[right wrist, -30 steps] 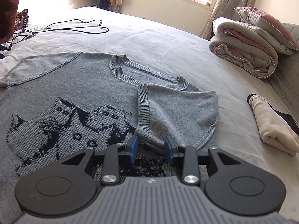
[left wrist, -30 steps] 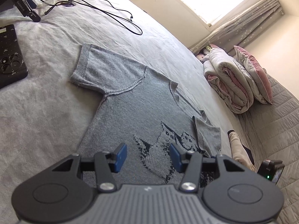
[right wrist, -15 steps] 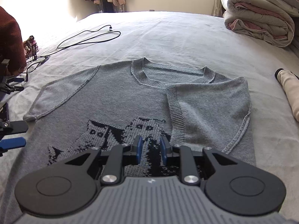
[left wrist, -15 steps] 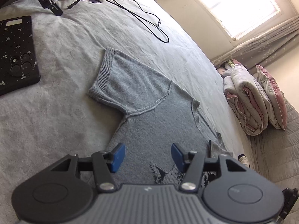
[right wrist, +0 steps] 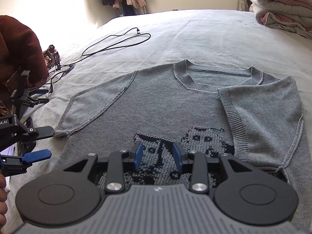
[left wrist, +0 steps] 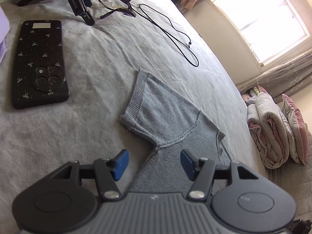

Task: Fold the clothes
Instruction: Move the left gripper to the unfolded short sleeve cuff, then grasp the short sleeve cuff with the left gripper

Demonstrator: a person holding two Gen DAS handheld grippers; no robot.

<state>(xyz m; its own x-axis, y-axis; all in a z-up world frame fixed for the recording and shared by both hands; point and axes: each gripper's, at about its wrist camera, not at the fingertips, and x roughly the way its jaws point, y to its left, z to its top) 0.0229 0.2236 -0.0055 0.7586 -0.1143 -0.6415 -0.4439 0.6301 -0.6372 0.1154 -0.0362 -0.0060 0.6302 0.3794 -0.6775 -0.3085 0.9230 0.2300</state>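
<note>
Both tongs spread wider than before — left tongs [left wrist: 154,161] and right tongs [right wrist: 158,157] above the sweater [right wrist: 165,105].

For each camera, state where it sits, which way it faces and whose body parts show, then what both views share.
Left wrist: on the left gripper, low over the bed, facing the sweater's spread sleeve, a phone and the window; no body shows.
Right wrist: on the right gripper, facing the sweater's collar; a sleeve and fingers show at left.
Shared: sweater, black cable, rolled quilt.
</note>
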